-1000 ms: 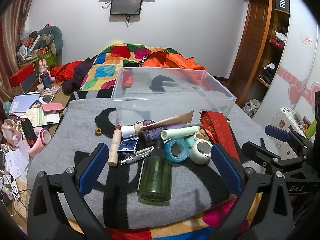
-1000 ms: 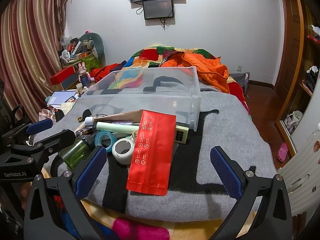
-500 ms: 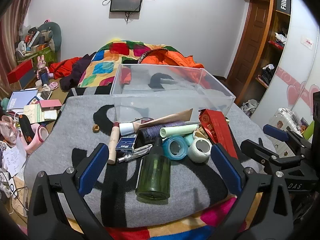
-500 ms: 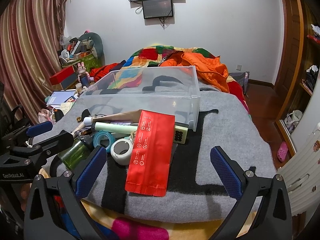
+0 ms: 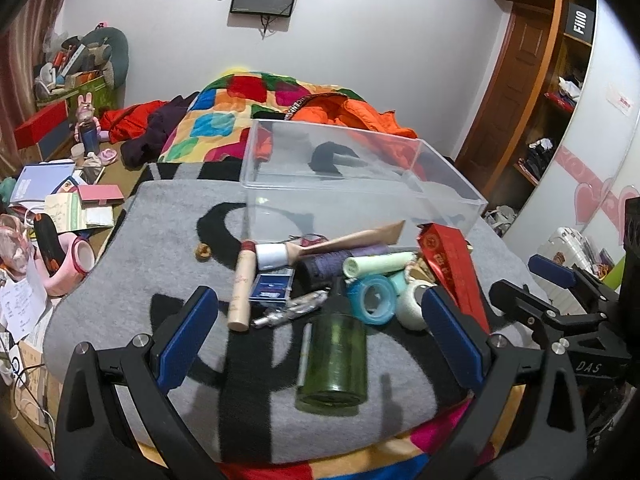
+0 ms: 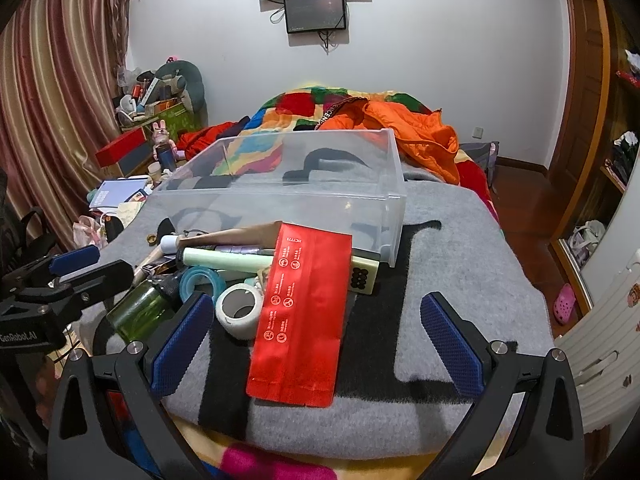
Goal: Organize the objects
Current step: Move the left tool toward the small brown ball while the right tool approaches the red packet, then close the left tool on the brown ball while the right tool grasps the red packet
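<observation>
Clutter sits heaped on a grey blanket (image 5: 168, 240) with black lettering, just in front of a clear plastic bin (image 5: 360, 176) that stands on the same blanket with nothing visible inside. The left gripper (image 5: 320, 340) hovers low over the near edge of the pile, its blue-padded fingers (image 5: 188, 336) spread wide and holding nothing; a green bottle (image 5: 334, 356) lies on its side between them, cap end pointing toward the bin. Just past it are a blue roll of tape (image 5: 372, 298) and a white roll of tape (image 5: 412, 304) side by side, a pale green tube (image 5: 378, 262), a beige tube (image 5: 243, 284), and a small blue box (image 5: 272, 288). A red pouch (image 6: 300, 312) lies flat over the right side of the heap, its far end near the bin's front wall. The right gripper (image 6: 320, 344) also stands wide apart and empty, with the near end of the pouch between its fingers. A mahjong tile (image 6: 362, 276) pokes out from under the pouch, beside the bin's corner.
</observation>
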Motion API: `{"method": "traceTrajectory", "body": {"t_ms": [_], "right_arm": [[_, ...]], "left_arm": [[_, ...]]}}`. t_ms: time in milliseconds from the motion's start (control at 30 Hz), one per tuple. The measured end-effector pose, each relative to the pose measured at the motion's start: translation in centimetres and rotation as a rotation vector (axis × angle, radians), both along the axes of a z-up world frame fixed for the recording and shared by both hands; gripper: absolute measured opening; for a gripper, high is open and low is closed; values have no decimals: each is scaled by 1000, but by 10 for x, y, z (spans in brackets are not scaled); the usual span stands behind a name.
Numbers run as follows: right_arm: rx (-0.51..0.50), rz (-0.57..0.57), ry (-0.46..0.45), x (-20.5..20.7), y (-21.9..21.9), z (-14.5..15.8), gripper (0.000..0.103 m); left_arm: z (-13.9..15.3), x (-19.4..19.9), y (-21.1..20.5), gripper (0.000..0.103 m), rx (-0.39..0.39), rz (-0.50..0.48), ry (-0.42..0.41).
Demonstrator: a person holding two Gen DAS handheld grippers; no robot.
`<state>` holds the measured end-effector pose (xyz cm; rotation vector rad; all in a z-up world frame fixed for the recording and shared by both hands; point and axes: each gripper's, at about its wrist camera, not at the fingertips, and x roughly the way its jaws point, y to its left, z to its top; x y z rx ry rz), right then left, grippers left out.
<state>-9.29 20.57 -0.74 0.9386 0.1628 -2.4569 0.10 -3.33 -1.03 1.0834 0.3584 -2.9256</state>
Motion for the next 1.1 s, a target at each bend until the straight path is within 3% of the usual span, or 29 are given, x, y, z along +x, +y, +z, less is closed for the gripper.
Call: {"method": "traceTrajectory", "body": {"t_ms": [233,367,467,667,767,933,1100], "right_arm": [[2,-33,-21,-16,-1,-7,103],[-10,-51,-53,-27,-2,-13,103],[-16,-64,-67,-35,-4,-17,103],[-32,-78,-89,-44,-10,-25,102],[-31,-80,-95,-47,-14,-29,101],[-28,-76,-110,-53,-20,-33,92],[-46,-67,-133,-60,-25,-37,81]], "left_arm": [[-9,-5,-25,103,-39,70,-3],[-14,-15,-40,86,-32,80,-22],[-19,-27,-51,78,-45,99,-46],[-37,-49,-74,49,-6,97,-107],[-46,-57,-80,41,-1,93,-135],[-52,-68,-83,39,-27,87,-160],[-57,-78,-83,23,-41,75,-183]]}}
